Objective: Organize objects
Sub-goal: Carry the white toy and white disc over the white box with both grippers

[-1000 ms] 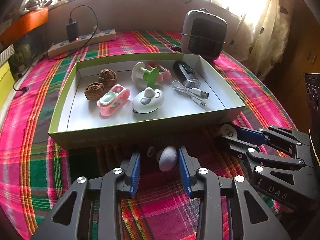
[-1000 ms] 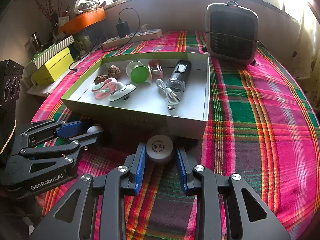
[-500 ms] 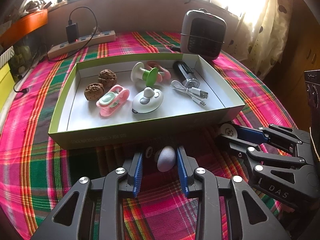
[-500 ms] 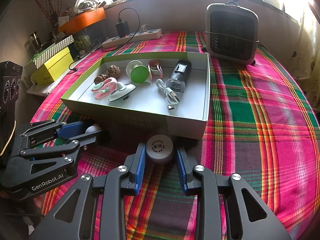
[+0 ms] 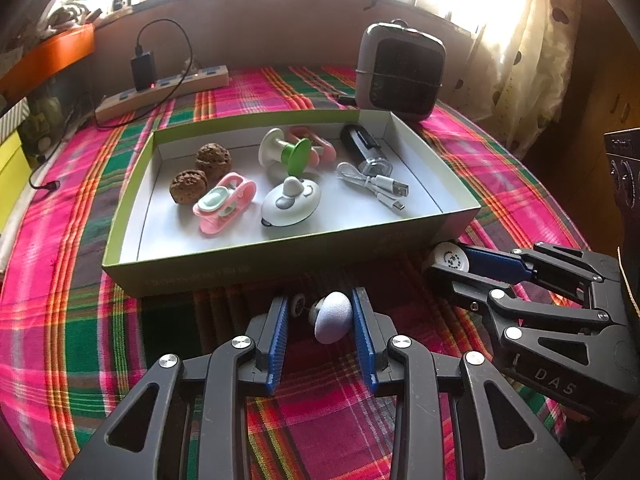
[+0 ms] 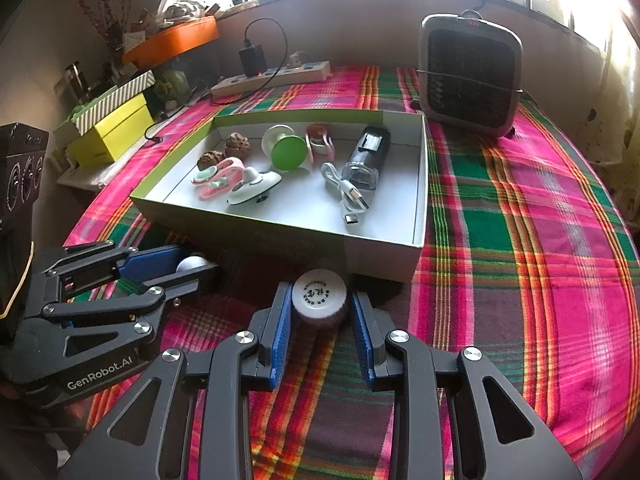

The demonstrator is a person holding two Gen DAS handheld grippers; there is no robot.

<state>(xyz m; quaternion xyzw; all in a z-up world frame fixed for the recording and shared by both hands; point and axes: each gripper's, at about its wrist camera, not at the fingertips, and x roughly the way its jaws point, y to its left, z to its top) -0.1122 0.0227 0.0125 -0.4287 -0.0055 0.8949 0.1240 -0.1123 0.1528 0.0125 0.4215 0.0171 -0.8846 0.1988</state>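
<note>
so we've got both hand-held grippers parked on the plaid table (image 5: 72, 320), just in front of the near wall of the green box (image 5: 280, 258). the left hand-held gripper (image 5: 320, 320) has a small white egg-shaped thing (image 5: 334, 316) between its blue pads; its jaws have just been closing in, and the right pad looks like it touches while there's a gap on the left, so we wouldn't call it gripped yet. the right hand-held gripper (image 6: 320, 308) is about a quarter open around a little white round jar (image 6: 319, 294) with a printed lid. the left pad looks to be on it, the right side shows a sliver of gap, so we honestly can't tell if it's clamped. both items sit on the cloth outside the box, which already holds two walnuts (image 5: 200, 172), a pink clip (image 5: 224, 204), a green-and-white spool (image 5: 286, 154), a usb cable (image 5: 376, 186) and some other bits. we reckon this is the grab step for the last two strays. next move calls for finishing the squeeze, lifting clear of the box wall, and dropping into a bare patch of the floor.
</note>
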